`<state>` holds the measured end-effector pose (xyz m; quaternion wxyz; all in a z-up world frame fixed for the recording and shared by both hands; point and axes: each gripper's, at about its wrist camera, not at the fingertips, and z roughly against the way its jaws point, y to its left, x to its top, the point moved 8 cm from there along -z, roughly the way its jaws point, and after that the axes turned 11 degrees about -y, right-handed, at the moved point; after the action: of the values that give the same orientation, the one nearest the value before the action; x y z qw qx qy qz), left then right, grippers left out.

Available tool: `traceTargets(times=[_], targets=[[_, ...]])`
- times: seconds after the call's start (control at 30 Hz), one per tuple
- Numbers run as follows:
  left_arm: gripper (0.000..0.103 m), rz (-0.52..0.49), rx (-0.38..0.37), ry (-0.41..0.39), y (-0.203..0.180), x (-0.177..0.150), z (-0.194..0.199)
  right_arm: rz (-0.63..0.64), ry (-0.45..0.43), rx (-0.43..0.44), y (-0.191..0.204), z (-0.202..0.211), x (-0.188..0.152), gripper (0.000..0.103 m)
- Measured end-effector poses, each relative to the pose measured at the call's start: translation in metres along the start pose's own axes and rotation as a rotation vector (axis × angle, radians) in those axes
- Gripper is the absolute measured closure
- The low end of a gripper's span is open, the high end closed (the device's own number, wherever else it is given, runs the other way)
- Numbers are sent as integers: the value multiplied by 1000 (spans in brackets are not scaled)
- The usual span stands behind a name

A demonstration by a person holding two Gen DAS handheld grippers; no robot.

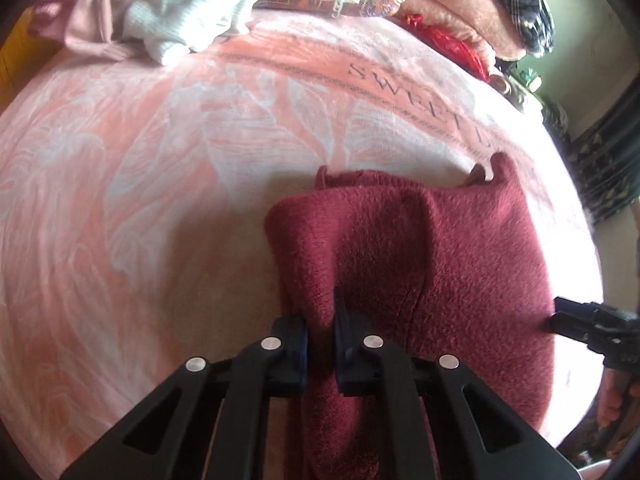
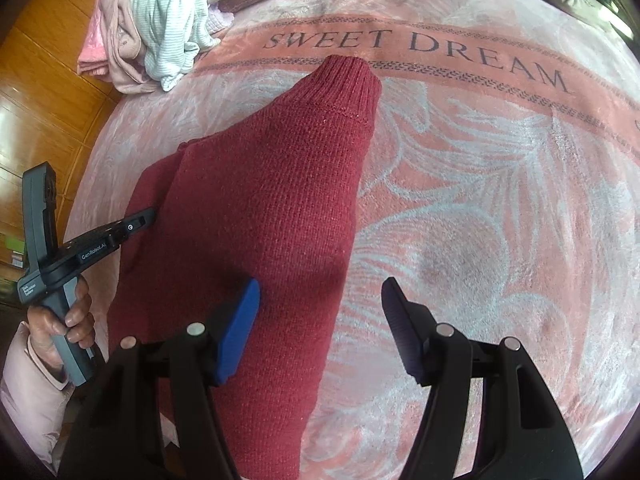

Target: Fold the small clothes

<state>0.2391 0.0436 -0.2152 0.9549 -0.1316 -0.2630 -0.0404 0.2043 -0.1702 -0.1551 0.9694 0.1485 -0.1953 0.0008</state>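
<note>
A dark red knitted sweater (image 1: 420,264) lies on the pink blanket (image 1: 140,168). My left gripper (image 1: 322,320) is shut on a raised fold at the sweater's near left edge. In the right wrist view the sweater (image 2: 260,208) lies partly folded, its ribbed cuff (image 2: 344,84) pointing toward the blanket's lettering. My right gripper (image 2: 320,300) is open and empty, hovering over the sweater's near right edge, its blue left pad (image 2: 240,328) above the fabric. The left gripper (image 2: 136,220) shows at the sweater's left side; the right gripper (image 1: 560,316) shows at the right edge of the left wrist view.
A pile of pale clothes (image 2: 160,24) lies at the blanket's far left, also in the left wrist view (image 1: 180,12). Pink bedding, a plaid cloth (image 1: 524,8) and a red item (image 1: 448,44) lie at the far right. Wooden floor (image 2: 48,80) lies left of the bed.
</note>
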Motion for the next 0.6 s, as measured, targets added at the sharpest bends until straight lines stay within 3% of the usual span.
traceTargets(times=[0.2,0.53,0.6], targets=[[91,-100,54,-37,-15,-4,4,-19,12,-31,-13,-11,-10,36],[68,-69,63,-73,-25,-15,54,-22,-13,29,1,30,-7,39],[68,-72,61,-79,-30,-21,64,-29,-21,24,0,37,-9,39]])
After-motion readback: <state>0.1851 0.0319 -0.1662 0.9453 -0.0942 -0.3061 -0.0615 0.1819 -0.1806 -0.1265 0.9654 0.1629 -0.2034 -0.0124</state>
